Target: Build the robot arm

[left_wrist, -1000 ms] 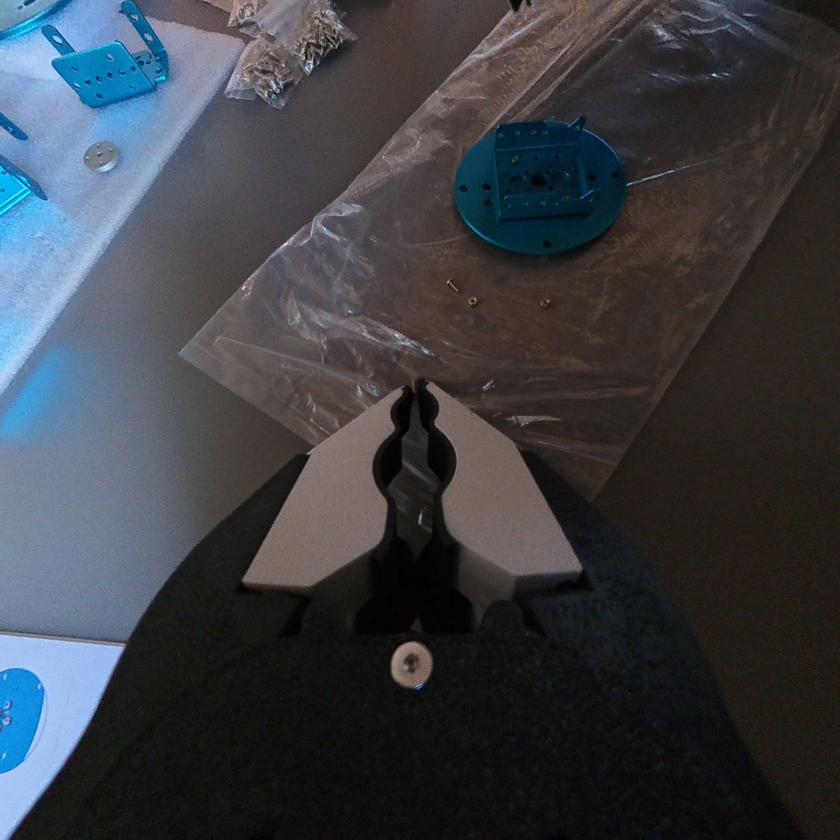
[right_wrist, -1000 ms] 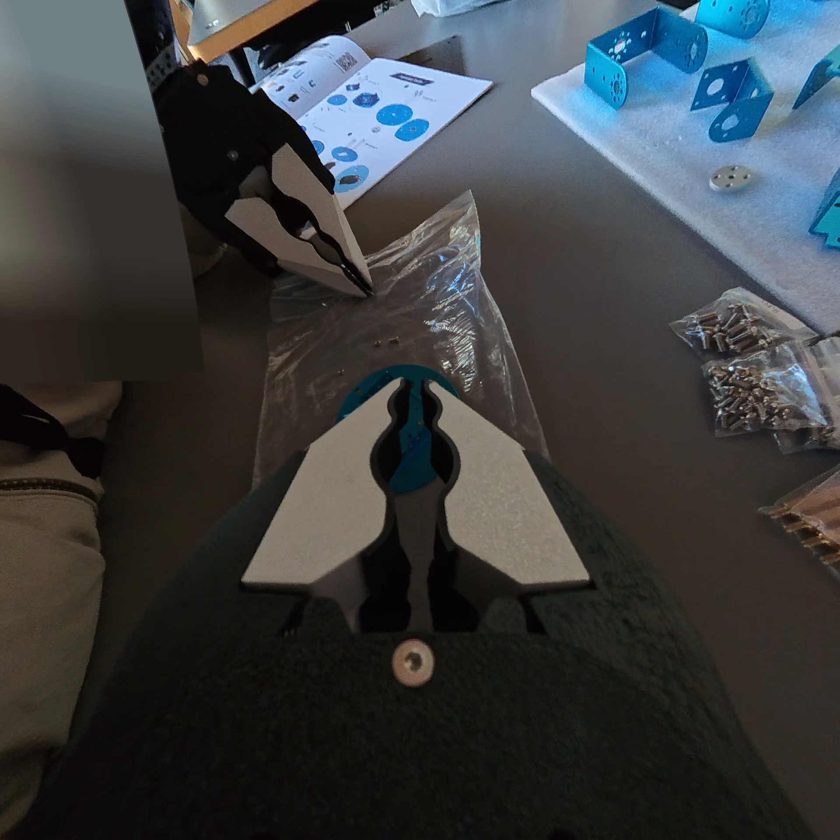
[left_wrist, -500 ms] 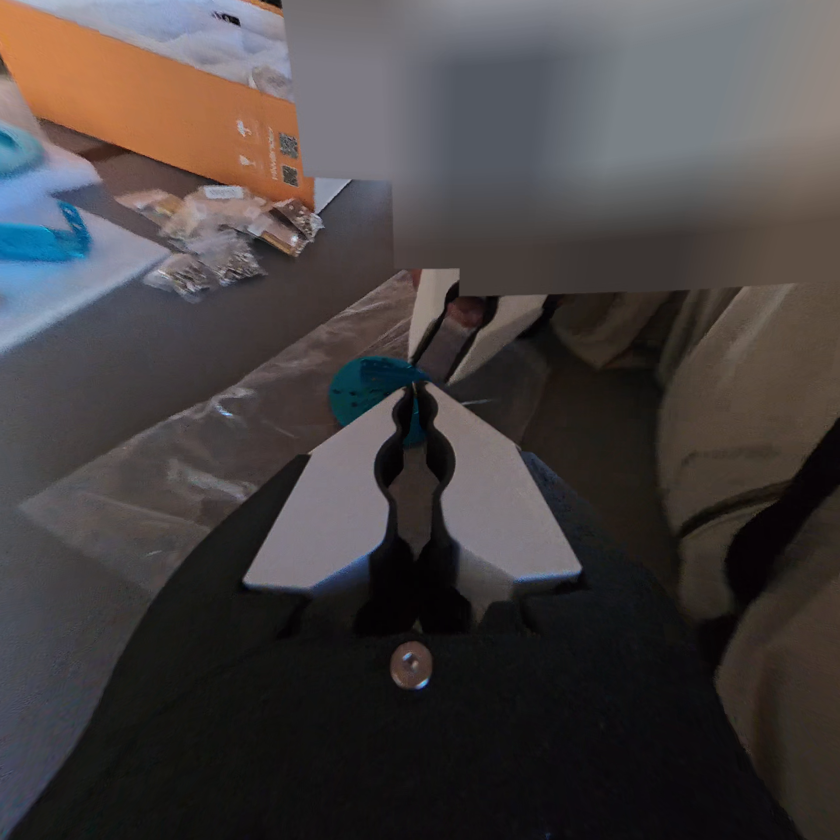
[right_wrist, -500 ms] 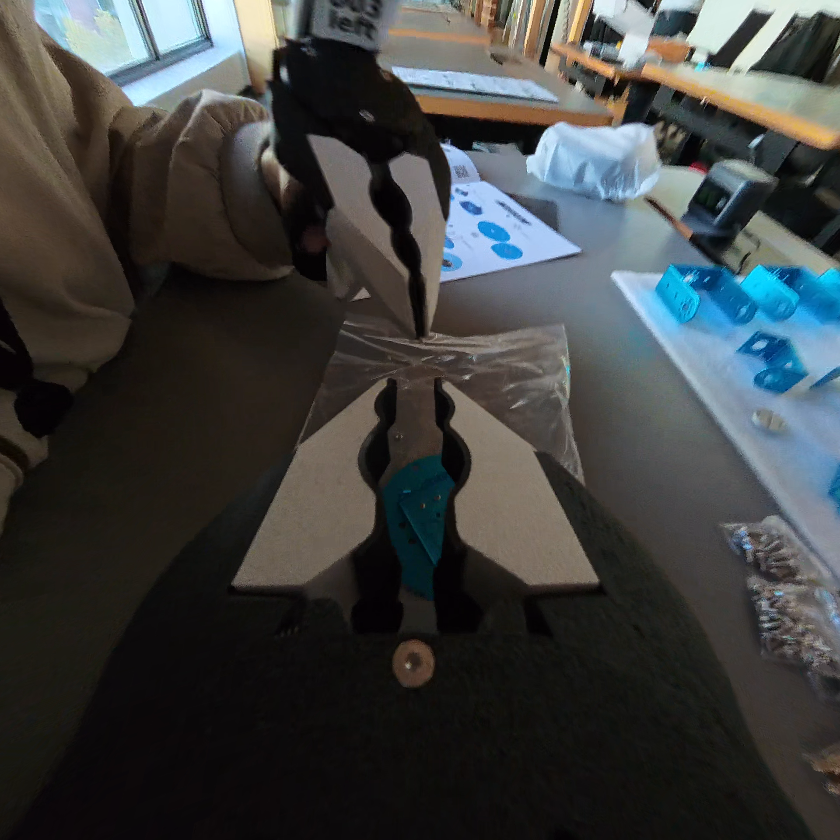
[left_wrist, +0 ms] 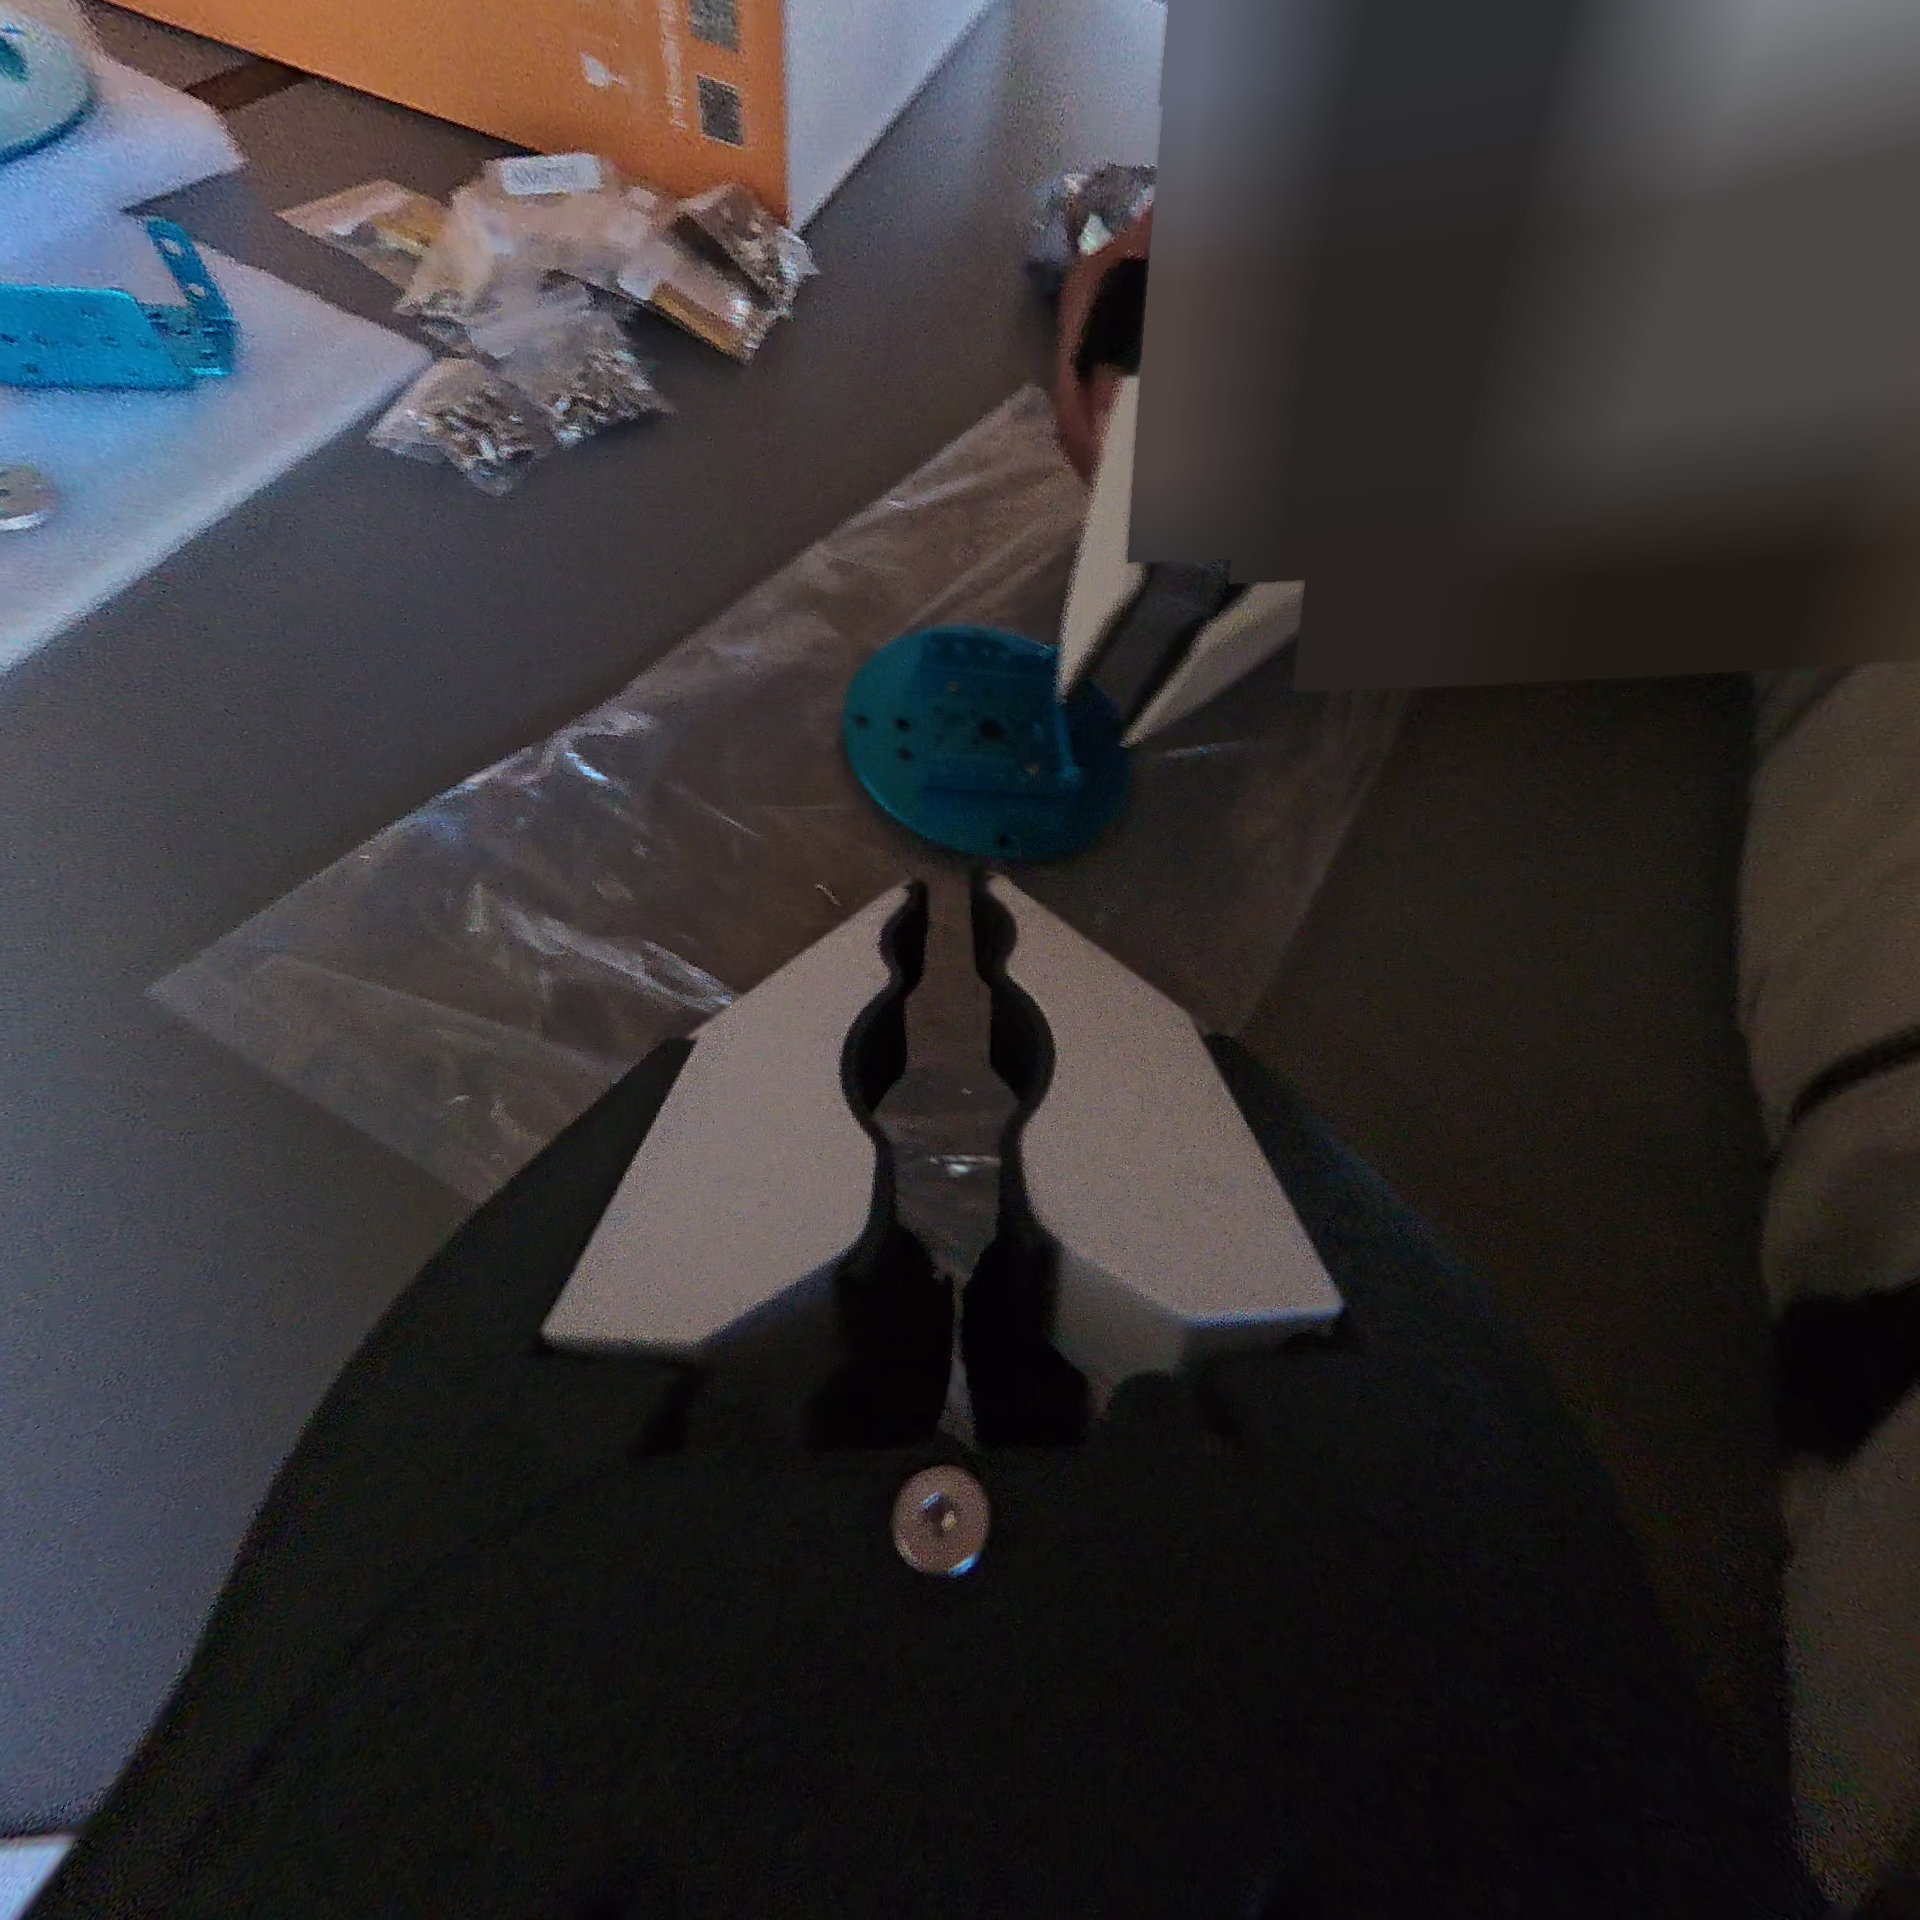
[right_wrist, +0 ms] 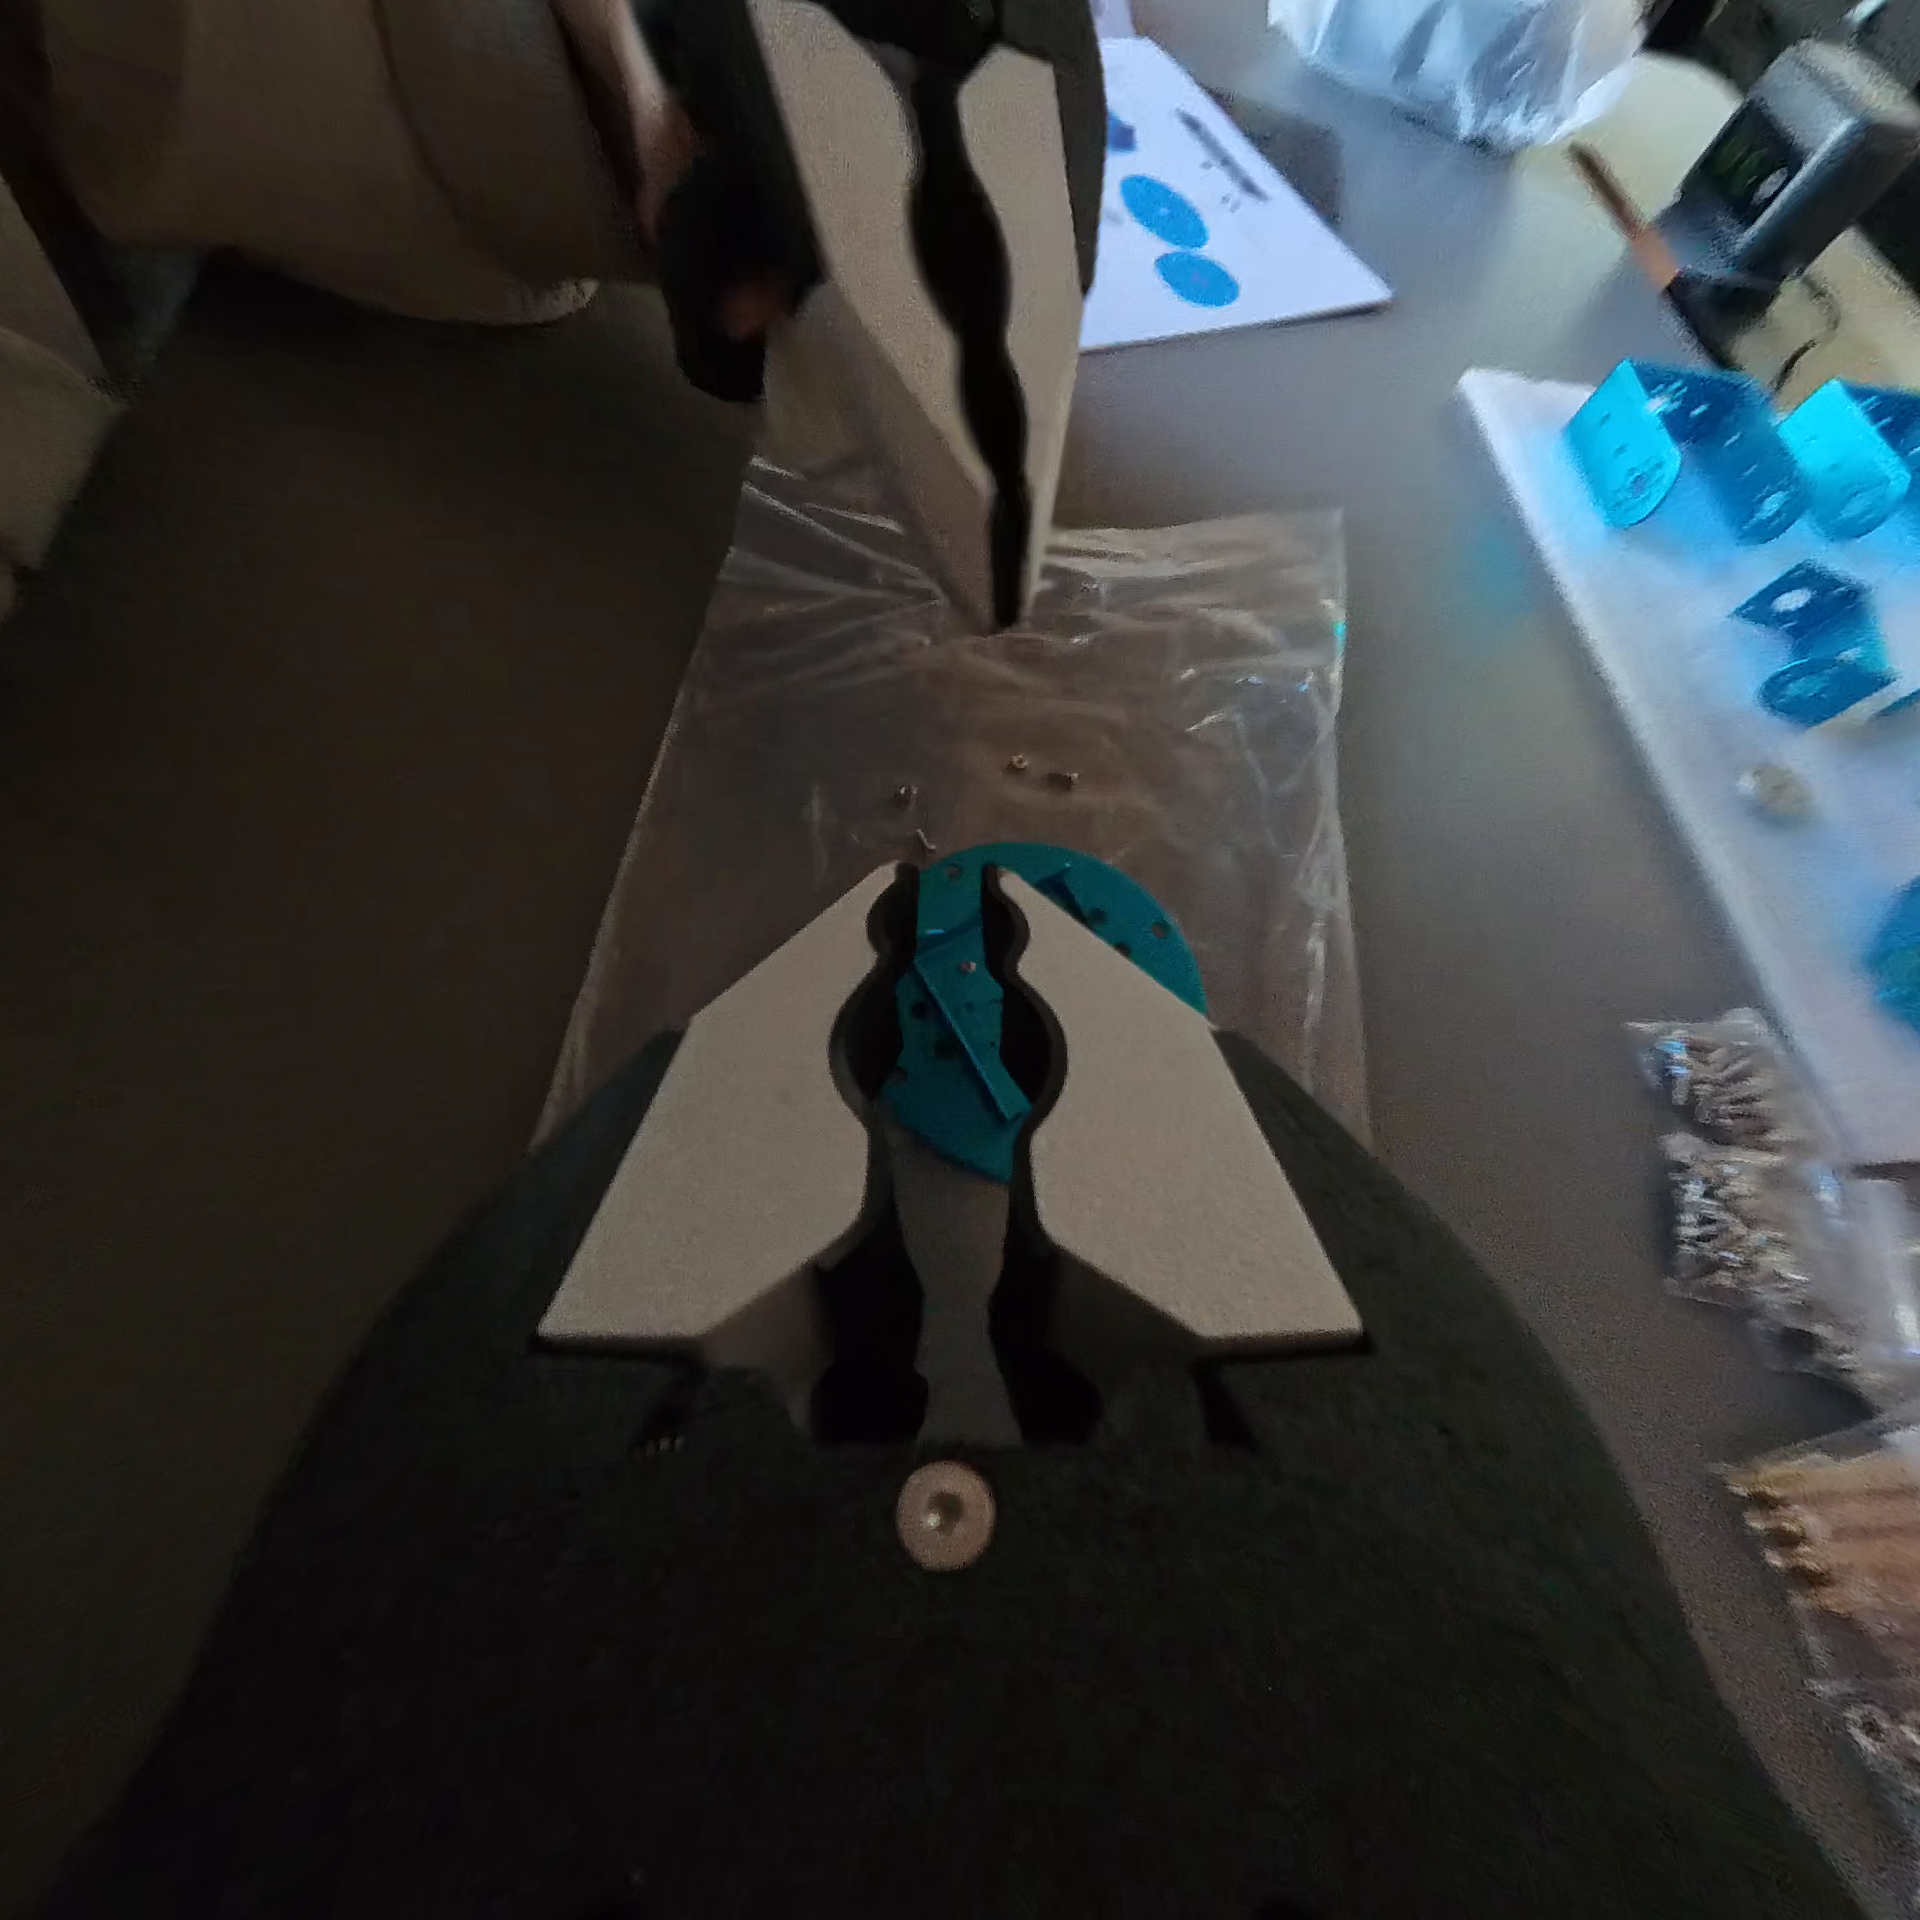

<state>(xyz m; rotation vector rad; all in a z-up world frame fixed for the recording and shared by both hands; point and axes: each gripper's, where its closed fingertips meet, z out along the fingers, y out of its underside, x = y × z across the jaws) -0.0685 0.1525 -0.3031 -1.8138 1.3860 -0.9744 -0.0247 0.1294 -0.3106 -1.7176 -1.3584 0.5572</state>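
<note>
Grey tabletop (right_wrist: 1455, 665) carries crinkly clear plastic bag (right_wrist: 1164, 727), soft/slippery, pinched at far edge by left gripper (right_wrist: 1008, 613), w/ right gripper (right_wrist: 948, 878) slightly parted, empty, over rigid blue metal disc+bracket (left_wrist: 982, 769); grip bracket walls.

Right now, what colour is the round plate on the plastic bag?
Teal blue, with small holes. The plate shows best in the left wrist view.
</note>
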